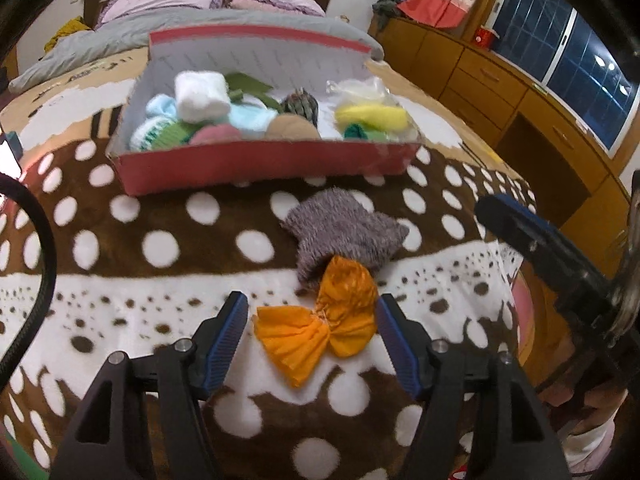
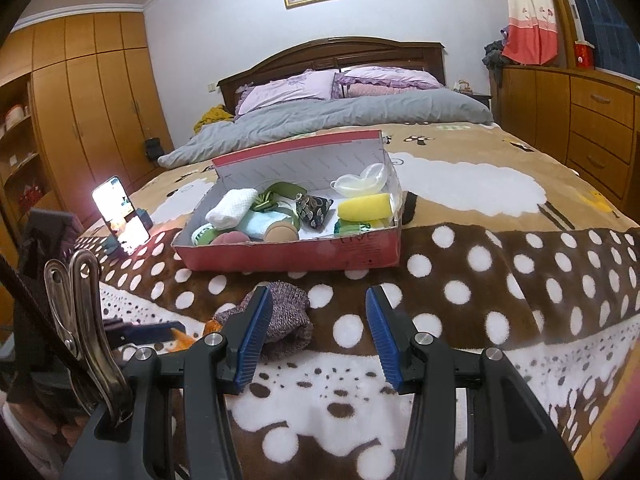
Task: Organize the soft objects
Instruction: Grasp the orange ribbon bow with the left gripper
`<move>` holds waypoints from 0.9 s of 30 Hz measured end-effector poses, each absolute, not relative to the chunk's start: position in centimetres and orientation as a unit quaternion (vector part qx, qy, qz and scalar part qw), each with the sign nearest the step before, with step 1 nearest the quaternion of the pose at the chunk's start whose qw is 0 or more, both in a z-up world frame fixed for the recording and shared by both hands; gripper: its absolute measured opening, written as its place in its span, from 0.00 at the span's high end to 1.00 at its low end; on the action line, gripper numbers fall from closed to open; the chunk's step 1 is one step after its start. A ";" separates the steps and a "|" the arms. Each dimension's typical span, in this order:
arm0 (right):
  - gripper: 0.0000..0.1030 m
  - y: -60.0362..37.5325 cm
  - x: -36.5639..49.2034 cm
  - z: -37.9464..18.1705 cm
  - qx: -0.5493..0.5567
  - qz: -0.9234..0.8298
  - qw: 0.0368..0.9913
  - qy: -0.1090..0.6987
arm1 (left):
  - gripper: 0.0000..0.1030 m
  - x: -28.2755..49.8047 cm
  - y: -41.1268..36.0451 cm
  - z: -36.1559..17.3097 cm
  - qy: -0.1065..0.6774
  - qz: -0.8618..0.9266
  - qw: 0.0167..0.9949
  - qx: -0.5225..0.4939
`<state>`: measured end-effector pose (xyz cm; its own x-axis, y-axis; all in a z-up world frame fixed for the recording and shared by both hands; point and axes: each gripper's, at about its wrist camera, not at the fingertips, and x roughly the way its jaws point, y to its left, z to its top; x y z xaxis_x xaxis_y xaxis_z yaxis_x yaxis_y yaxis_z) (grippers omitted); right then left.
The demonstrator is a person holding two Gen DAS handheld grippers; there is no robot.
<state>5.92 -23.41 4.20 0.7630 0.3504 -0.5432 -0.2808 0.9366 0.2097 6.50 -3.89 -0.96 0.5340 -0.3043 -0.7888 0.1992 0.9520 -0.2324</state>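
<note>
The left tool [image 1: 310, 312] gapes wide around an orange bow [image 1: 320, 324] with a grey sock [image 1: 344, 232] just ahead, while the right tool [image 2: 318, 320] hangs open, holding nothing.

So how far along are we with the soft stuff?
Mostly done: the red cardboard box already holds many soft items. In hand: nothing, but the open left tongs straddle the orange fabric bow. Left: the bow and the grey fuzzy knitted pouch. Right tongs are open and empty.
</note>
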 end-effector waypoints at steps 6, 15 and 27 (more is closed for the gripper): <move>0.52 -23.6 6.2 3.7 0.059 0.169 0.935 0.307 | 0.32 6.6 -4.6 -2.0 0.467 -0.151 0.870 -0.054; 0.52 -23.7 6.6 2.9 0.065 0.166 0.932 0.317 | 0.61 6.3 -5.7 -2.3 0.464 -0.178 0.866 -0.050; 0.52 -23.2 6.7 2.5 0.061 0.171 0.929 0.323 | 0.75 5.2 -3.7 0.4 0.427 -0.167 0.887 -0.052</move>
<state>6.71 -23.19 2.52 0.7329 0.3563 -0.5795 -0.2773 0.9344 0.2238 5.18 -3.72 0.45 0.5800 -0.3405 -0.7400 0.2524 0.9389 -0.2342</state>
